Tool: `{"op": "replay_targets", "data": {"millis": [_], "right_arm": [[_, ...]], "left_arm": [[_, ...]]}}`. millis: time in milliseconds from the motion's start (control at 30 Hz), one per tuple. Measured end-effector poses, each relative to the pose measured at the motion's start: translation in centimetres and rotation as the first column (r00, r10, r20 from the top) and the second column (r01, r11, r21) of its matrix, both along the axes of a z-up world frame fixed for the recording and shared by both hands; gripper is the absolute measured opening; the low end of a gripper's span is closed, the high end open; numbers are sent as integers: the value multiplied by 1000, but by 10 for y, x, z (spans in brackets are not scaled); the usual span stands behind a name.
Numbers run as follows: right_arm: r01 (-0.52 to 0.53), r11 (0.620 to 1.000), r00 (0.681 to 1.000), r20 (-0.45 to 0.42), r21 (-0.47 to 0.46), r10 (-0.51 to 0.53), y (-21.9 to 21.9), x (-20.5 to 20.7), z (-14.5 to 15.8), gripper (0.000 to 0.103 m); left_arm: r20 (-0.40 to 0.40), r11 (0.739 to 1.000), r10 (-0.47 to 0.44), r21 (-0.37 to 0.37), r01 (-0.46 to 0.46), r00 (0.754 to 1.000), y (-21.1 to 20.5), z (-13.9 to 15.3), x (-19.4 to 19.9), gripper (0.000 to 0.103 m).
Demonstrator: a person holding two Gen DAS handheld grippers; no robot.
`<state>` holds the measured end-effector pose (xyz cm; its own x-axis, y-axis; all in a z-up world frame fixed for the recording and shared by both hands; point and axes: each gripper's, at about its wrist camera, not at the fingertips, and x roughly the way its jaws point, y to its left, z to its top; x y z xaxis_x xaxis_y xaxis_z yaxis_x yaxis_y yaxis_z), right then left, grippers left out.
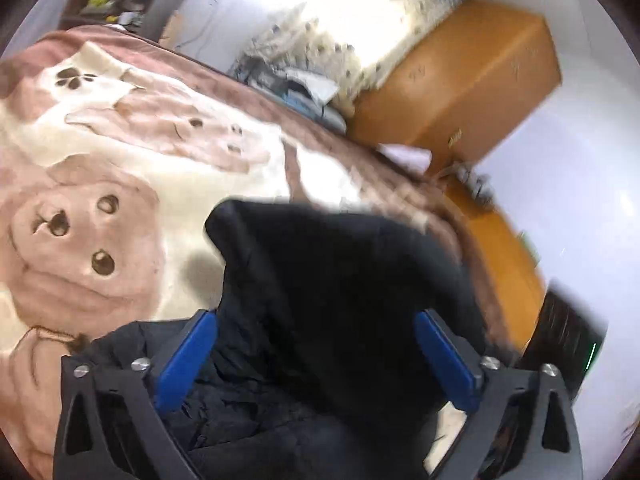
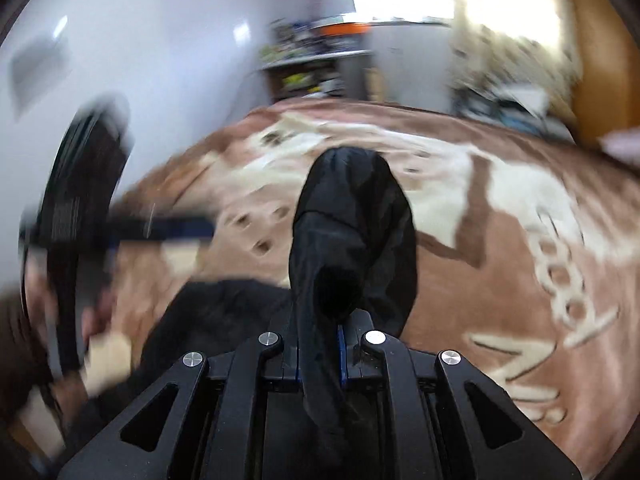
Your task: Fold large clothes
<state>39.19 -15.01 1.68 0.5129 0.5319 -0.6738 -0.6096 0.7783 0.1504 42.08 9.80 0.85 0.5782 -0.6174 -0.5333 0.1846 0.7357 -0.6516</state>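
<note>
A black garment (image 1: 320, 264) lies bunched on a brown and cream puppy-print blanket (image 1: 100, 160) that covers the bed. My left gripper (image 1: 316, 316) stands wide open over the garment; its blue pads (image 1: 188, 360) sit far apart and do not press the cloth. In the right wrist view my right gripper (image 2: 324, 332) is shut on the black garment (image 2: 352, 216), and a puffed fold of it rises from between the fingers. The rest of the cloth trails down to the left onto the blanket (image 2: 480, 264). The blurred left gripper (image 2: 172, 228) shows at the left of that view.
A wooden cabinet (image 1: 460, 80) stands past the bed's far edge, with a pile of clutter (image 1: 304, 92) beside it under a bright curtained window. A dark shelf unit (image 2: 312, 64) stands behind the bed. White walls close in both sides.
</note>
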Motion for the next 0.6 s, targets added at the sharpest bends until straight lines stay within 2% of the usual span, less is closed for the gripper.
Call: {"op": "replay_targets", "data": {"millis": [100,133,200,233,333,400,433,467,500,567,600], "right_arm": [[-115,990,993,30,-85,118,25,-40,-8,12],[-142,979,987,51,-144,151,35,-56,-15,12],[-184,962,978,61,-200,200,43,-74,-30,11],[-200,954,974,60,-225,219,44,-83,-39,11],[-231,935,965,62,-268,256,43,-109,-54,11],[-233,928,964,56,-289,260,38,-117,-62,12],[-217,929,968,56,-299,244,34,-118,-65,12],[-210,934,972,42,-289,232,30,-119,-66,12],[-205,942,975,23,-267,219,25,-120,-67,12],[-155,965,987,5,-211,160,11,-121,-68,18],[-136,973,991,-12,-186,136,6,-124,-66,25]], "left_arm": [[-53,996,-19,-87,14,998,13,0,9,103],[-102,996,-41,-82,32,994,12,-6,13,103],[-192,996,-67,-74,54,979,11,-22,20,103],[-253,997,-46,-66,30,966,11,-35,21,103],[-306,998,-45,-53,31,951,5,-55,23,102],[-364,995,-35,-97,-1,931,8,-73,22,102],[-413,994,-29,-108,-17,910,8,-83,23,102],[-453,995,-27,-94,-18,891,7,-93,22,94],[-469,997,-23,-82,-17,883,8,-98,19,83],[-493,996,-30,-84,-13,870,4,-111,16,48],[-499,995,-39,-102,-14,866,2,-114,15,38]]}}
